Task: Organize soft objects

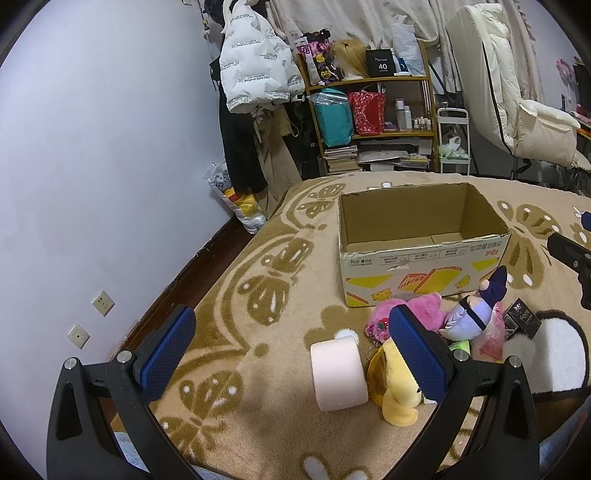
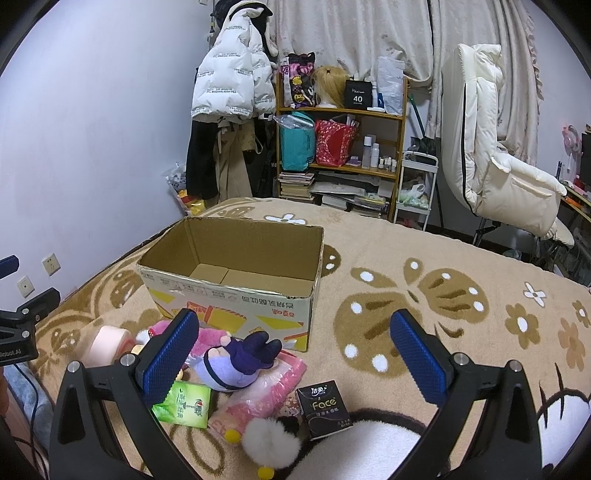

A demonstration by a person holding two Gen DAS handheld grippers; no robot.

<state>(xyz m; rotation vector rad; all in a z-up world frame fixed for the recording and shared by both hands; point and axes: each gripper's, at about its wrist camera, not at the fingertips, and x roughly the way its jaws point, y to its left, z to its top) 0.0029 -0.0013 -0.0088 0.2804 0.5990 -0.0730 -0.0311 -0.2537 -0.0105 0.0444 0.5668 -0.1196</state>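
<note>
Left wrist: pink roll (image 1: 338, 373) beside yellow plush (image 1: 397, 398)

Pretty clearly someone's bedroom at home: the whole foreground is a bed covered in a fuzzy tan blanket (image 2: 424, 258) with butterfly and flower patterns, and there's a white puffer jacket (image 2: 231, 81) hanging with other clothes against the lavender wall. Behind that you get a wooden shelf (image 2: 341, 110) crammed with gift bags, stacked books, skincare bottles and a blonde wig head (image 2: 328, 86), plus patterned curtains (image 2: 369, 33) and a padded cream recliner chair (image 2: 491, 158) off to the side.
</note>
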